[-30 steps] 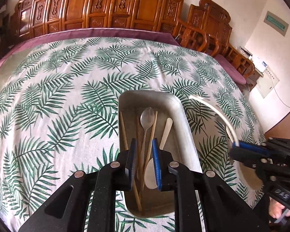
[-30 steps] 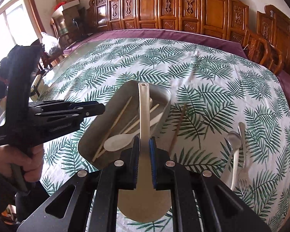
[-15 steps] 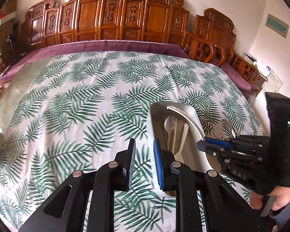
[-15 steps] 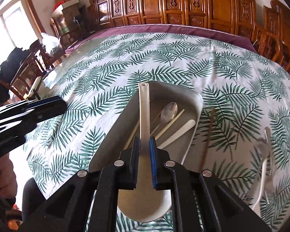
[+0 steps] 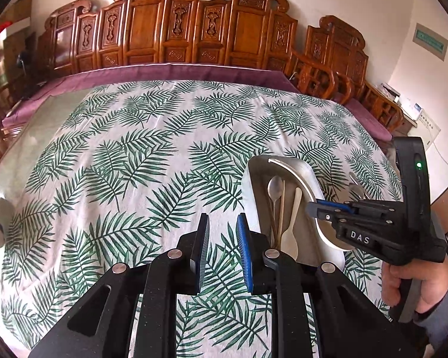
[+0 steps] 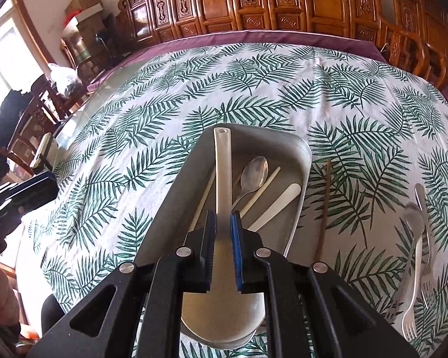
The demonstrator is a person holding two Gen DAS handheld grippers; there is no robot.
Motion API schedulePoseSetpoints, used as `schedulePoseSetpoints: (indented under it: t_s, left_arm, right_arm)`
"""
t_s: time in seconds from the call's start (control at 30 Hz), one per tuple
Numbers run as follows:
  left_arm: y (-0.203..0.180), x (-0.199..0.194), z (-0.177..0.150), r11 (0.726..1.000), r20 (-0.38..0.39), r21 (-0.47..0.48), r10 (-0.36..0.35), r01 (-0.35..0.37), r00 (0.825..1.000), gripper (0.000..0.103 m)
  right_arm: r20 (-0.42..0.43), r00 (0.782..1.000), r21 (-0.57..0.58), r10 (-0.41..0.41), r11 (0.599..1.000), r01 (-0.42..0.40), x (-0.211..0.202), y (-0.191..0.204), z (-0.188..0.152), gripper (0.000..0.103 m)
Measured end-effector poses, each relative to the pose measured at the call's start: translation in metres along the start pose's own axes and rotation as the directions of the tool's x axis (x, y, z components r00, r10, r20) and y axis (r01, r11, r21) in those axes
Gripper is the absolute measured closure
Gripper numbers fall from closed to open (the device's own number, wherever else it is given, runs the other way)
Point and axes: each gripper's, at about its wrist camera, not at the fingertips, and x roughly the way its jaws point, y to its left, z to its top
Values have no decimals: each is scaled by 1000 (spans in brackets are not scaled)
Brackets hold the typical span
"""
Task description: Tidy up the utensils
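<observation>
from our left wrist view the left gripper hangs over bare leaf-print tablecloth on the desk, its jaws parted a little with nothing between them. the long grey metal tray lies just to that gripper's right. there we see the right gripper from the side, a hand around its handle, holding a big off-white plastic ladle over the tray.

only our right wrist view shows how that grip sits: the jaws are closed tight on the ladle's flat handle, which runs straight ahead of the gripper over the tray, the bowl below the gripper and partly hidden by it. in the tray, just ahead and right of this gripper, lie a steel spoon, pale chopsticks and a cream plastic spoon. this view alone shows what is outside the tray: a dark brown stick on the cloth just right of it, and farther right a steel fork and spoon lying together.

the left gripper is cut off at this view's left edge, and we cannot make out its jaws there.
</observation>
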Motion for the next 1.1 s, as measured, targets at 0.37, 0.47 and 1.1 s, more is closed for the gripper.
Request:
schedulePoseSetpoints:
  t_s: [0.37,0.47,1.1]
  left_arm:
    - [-7,-3,-4,1000,3,9,3,-3,1000,85]
    - [-15,-4,-2,1000,6,17,-9,9,1000,85]
    - [-135,32,-1,986,-71,129,-101,109,992,85]
  right_arm:
    - [22,1000,7,14,1000,-14,-14,-8,-2,89]
    - [51,999,14,5,1000,-6,-31,-18,-6,89]
    - [88,981,98,-172,982,163,-119,-159,-88,89]
